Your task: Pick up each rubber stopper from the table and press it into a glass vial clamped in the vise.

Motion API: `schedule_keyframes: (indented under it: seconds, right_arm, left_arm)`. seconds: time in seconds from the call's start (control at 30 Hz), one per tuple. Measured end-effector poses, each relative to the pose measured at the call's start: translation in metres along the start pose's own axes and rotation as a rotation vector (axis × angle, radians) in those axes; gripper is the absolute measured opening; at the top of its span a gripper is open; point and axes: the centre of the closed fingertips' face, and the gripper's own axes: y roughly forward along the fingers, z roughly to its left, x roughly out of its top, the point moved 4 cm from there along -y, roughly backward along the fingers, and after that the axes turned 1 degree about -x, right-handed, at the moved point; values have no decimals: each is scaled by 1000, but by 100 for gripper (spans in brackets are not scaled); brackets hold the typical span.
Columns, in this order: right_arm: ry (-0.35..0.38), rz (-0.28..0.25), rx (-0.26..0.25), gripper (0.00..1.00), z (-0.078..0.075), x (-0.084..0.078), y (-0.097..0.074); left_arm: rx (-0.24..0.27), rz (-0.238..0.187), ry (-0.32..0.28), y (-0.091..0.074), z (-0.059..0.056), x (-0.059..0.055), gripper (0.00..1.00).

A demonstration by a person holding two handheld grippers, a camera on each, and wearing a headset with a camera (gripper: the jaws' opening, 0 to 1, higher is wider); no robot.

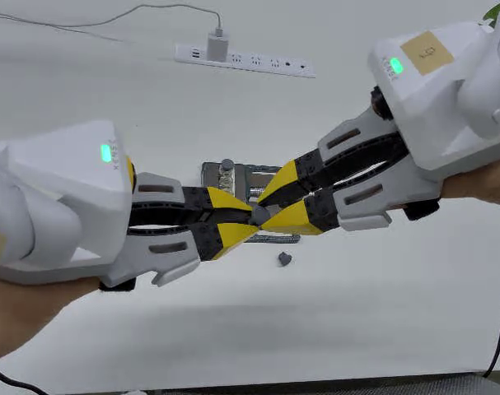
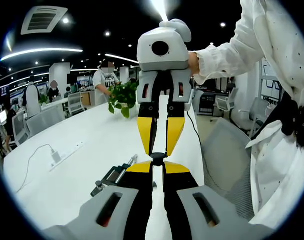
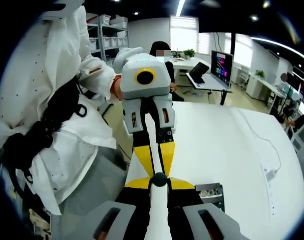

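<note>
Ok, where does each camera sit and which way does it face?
Head view: headset, looking down at the table; left gripper, right gripper, both forearms show.
Left gripper view: on the left gripper, own jaws below, facing the right gripper and sleeve.
Right gripper view: reversed, facing the left gripper.
All share the rubber stopper between the tips.

My white table [image 1: 357, 313] carries the vise [image 1: 217, 177] near its middle, a loose grey stopper [image 1: 284, 259] just on my side of the vise, and a white power strip [image 1: 245, 60] with a plugged-in charger [image 1: 217, 45] well beyond the vise.
</note>
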Motion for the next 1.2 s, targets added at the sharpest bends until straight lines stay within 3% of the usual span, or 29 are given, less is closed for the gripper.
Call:
schedule_keyframes:
  seconds: [0.63,1.2]
  right_arm:
    - [-1,7,-14,7,-4,-6,3]
    - [37,8,-20,6,-9,-6,8]
  left_arm:
    - [-3,18,-6,2,2,-5,3]
    - [23,-24,-27,-1,6,-10,4]
